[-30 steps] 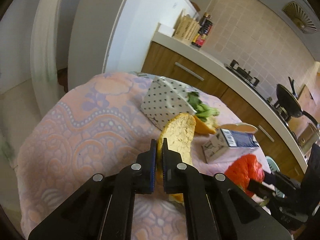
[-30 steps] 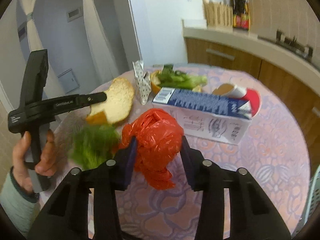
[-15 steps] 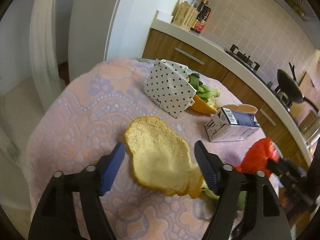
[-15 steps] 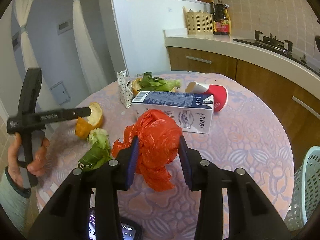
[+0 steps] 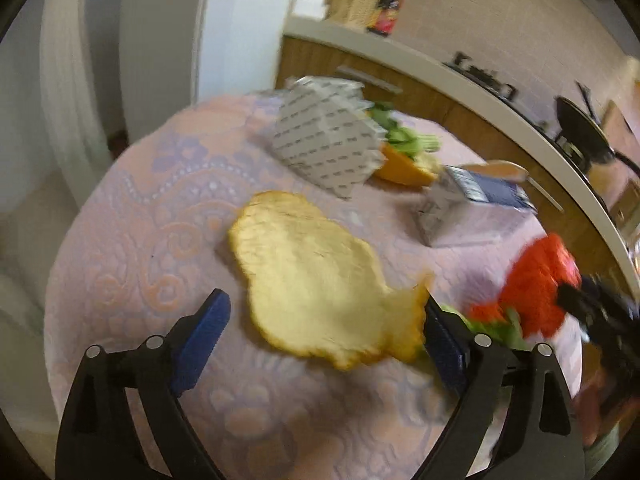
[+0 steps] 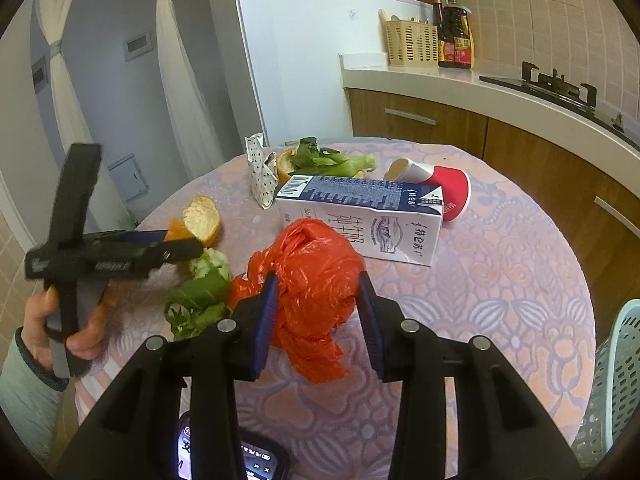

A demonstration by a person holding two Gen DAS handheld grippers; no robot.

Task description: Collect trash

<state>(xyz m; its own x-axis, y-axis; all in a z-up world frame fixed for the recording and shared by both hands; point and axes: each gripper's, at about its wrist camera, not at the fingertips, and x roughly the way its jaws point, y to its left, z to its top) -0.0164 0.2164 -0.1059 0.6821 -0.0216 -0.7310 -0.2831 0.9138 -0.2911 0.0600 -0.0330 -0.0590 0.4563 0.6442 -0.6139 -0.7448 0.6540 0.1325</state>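
Note:
A large piece of orange peel (image 5: 316, 280) lies on the pink patterned tablecloth (image 5: 140, 240), pale side up. My left gripper (image 5: 323, 304) straddles it with jaws opening wide, and the blue pads are off the peel. In the right wrist view the same peel (image 6: 202, 218) sits at the tip of the left gripper (image 6: 176, 242), which a hand holds. My right gripper (image 6: 316, 280) is shut on a crumpled red plastic bag (image 6: 312, 256), held just above the cloth. A green leaf (image 6: 204, 292) lies between the peel and the bag.
A blue and white milk carton (image 6: 360, 216) lies mid-table, a tipped red paper cup (image 6: 436, 184) behind it. A dotted paper bag (image 6: 260, 176), greens and more peel (image 6: 332, 160) sit at the far side. A pale blue basket (image 6: 616, 380) stands right of the table.
The left gripper was shut on the orange peel; it has opened wide and the peel now lies flat on the cloth. The right gripper still holds the red bag, hardly moved.

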